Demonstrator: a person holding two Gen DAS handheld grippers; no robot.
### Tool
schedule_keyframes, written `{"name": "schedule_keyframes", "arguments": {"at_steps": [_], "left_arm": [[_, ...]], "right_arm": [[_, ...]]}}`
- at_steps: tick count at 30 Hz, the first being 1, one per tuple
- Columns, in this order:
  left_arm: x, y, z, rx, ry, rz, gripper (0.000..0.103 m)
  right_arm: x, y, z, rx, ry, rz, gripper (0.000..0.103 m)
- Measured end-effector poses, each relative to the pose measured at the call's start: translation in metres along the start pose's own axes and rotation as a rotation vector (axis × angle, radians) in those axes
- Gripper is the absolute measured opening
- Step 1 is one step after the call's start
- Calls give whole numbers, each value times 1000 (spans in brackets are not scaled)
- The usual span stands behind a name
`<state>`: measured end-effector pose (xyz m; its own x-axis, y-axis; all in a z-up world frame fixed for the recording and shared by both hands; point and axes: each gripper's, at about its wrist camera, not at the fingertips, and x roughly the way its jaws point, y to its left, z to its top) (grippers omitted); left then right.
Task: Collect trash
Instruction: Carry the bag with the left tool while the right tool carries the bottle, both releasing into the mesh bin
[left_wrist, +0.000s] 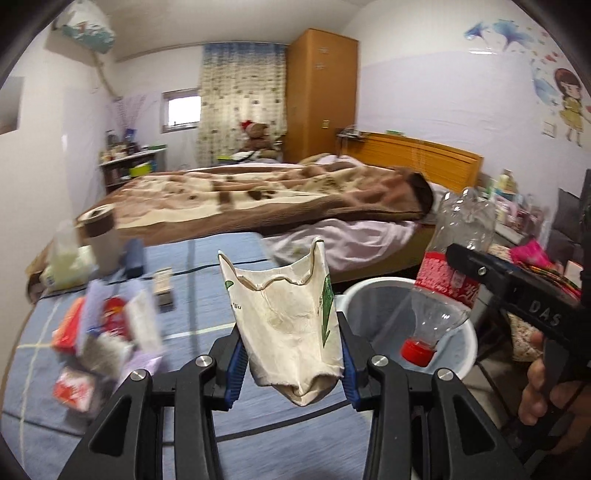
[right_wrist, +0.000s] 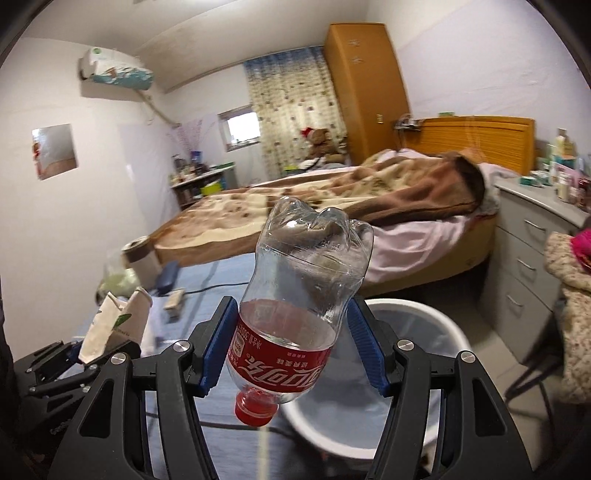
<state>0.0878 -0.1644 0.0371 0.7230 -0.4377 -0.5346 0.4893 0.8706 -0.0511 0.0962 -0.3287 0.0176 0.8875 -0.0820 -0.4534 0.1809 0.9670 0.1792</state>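
Clamping a crushed paper cup (left_wrist: 291, 328), the left gripper (left_wrist: 293, 363) has its blue pads pressed on both sides of the cup's lower half; torn rim up, green print on its side, bottom crumpled below the pads. Right gripper (right_wrist: 293, 345) is closed on an empty clear Coca-Cola bottle (right_wrist: 299, 302), pads on the red label band, bottle upside down and tilted, red cap (right_wrist: 255, 410) lowest. Landmark: white trash bin (left_wrist: 463, 334) with grey liner. Seen from the left wrist, the bottle (left_wrist: 448, 273) hangs over the bin's opening, cap (left_wrist: 417, 352) just inside the rim line; cup is just left of the bin, not over it. Right wrist view shows the bin (right_wrist: 452, 334) directly behind and below the bottle, cup (right_wrist: 114, 325) well left of it. A hand (left_wrist: 550, 398) grips the right gripper's handle right of the bin. Left of the bin, on a blue-grey cloth surface (left_wrist: 207, 266), blurred red and white wrappers (left_wrist: 99, 332) remain. Bed with brown blanket (left_wrist: 258, 192) beyond the bin.
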Motion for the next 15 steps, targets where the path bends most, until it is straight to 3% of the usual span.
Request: {"name": "schedule_keyframes", "arguments": {"at_steps": [6, 15], "left_arm": [[32, -38, 8, 47, 24, -105, 43], [84, -77, 6, 85, 100, -174, 43]], "right_arm": [[9, -30, -6, 6, 20, -103, 63], [29, -56, -20, -22, 96, -192, 63]]}}
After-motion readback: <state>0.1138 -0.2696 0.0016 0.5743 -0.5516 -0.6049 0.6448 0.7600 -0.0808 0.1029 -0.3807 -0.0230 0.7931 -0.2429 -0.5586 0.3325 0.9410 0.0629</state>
